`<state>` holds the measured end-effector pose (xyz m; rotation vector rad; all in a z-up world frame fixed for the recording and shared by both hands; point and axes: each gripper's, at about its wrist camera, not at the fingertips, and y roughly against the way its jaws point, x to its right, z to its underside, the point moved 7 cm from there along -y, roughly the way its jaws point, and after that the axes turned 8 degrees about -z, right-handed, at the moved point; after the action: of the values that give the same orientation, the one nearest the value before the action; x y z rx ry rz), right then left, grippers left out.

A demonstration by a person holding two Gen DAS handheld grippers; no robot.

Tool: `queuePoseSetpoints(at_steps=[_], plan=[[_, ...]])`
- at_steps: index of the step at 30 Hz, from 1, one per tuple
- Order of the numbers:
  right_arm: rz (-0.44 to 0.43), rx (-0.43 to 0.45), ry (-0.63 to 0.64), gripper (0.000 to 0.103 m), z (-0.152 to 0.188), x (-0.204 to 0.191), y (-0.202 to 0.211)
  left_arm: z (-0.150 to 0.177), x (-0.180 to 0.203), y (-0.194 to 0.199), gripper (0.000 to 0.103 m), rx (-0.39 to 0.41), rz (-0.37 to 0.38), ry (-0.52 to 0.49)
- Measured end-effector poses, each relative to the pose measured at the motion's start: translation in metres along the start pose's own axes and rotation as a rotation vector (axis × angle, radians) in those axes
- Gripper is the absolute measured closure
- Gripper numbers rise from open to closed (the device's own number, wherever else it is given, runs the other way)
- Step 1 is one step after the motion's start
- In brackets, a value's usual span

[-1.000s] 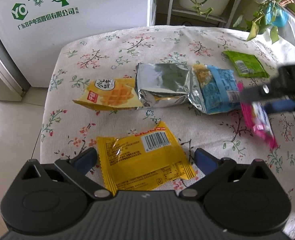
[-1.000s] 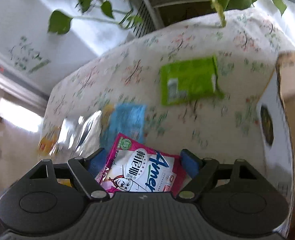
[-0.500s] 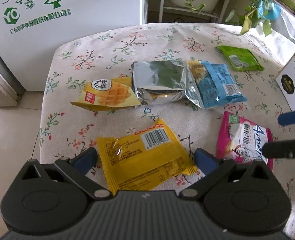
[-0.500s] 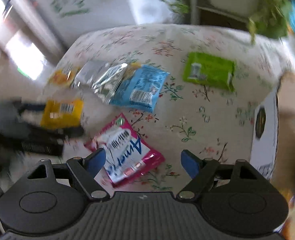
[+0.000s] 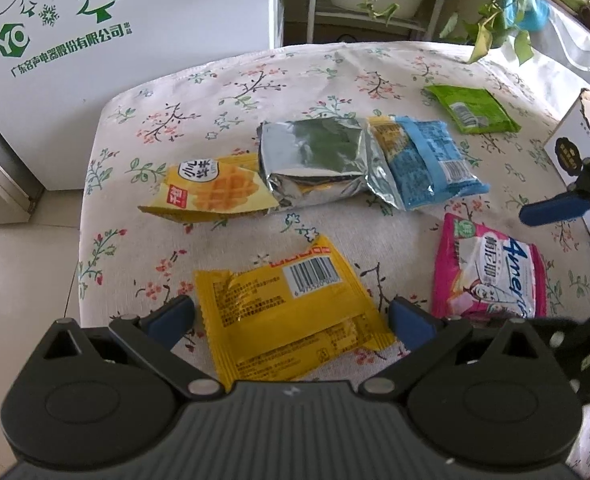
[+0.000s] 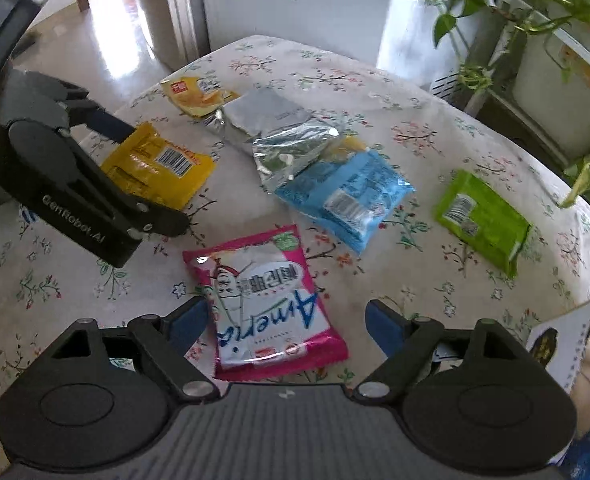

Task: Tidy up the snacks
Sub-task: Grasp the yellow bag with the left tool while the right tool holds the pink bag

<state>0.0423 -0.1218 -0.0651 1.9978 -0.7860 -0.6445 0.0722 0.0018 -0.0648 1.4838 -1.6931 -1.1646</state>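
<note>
Between open right fingers (image 6: 383, 326): pink packet (image 6: 269, 304).

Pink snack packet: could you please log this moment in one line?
pink snack packet flat on tablecloth | right tool open, just opening | left tool straddles yellow packet

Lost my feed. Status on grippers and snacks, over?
Right gripper open, jaws just widened, pink packet lying loose between them. Left gripper open astride yellow packet. Nothing in the way.

Left gripper (image 5: 291, 314) jaws gape, angled down; right gripper (image 6: 285, 322) jaws have just been opening.
</note>
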Motion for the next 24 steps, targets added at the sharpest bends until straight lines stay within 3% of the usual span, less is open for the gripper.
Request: queuePoseSetpoints(at_steps=[8, 10, 13, 15, 17, 21, 24], plan=[[0.025, -0.013, -0.020, 0.010, -0.003, -0.011, -0.010, -0.001, 0.000, 0.000, 0.000, -0.003, -0.005, 0.014], [0.015, -0.014, -0.060, 0.013, -0.002, -0.008, -0.009, -0.002, -0.001, 0.000, 0.001, -0.005, -0.007, 0.028], [0.024, -0.005, -0.076, 0.026, -0.004, -0.006, -0.006, -0.002, -0.001, 0.000, 0.003, 0.001, -0.009, 0.035], [0.028, 0.002, -0.083, 0.039, -0.004, -0.005, -0.003, -0.003, 0.000, 0.002, 0.009, 0.018, -0.010, 0.027], [0.033, 0.004, -0.096, 0.043, -0.004, -0.003, -0.001, -0.005, 0.001, 0.005, 0.018, 0.038, -0.012, 0.016], [0.040, 0.009, -0.141, 0.044, -0.003, 0.001, 0.003, -0.007, 0.004, 0.010, 0.030, 0.048, 0.008, 0.014], [0.042, 0.021, -0.164, 0.044, -0.002, 0.002, 0.009, -0.006, 0.006, 0.012, 0.032, 0.047, 0.027, 0.036]])
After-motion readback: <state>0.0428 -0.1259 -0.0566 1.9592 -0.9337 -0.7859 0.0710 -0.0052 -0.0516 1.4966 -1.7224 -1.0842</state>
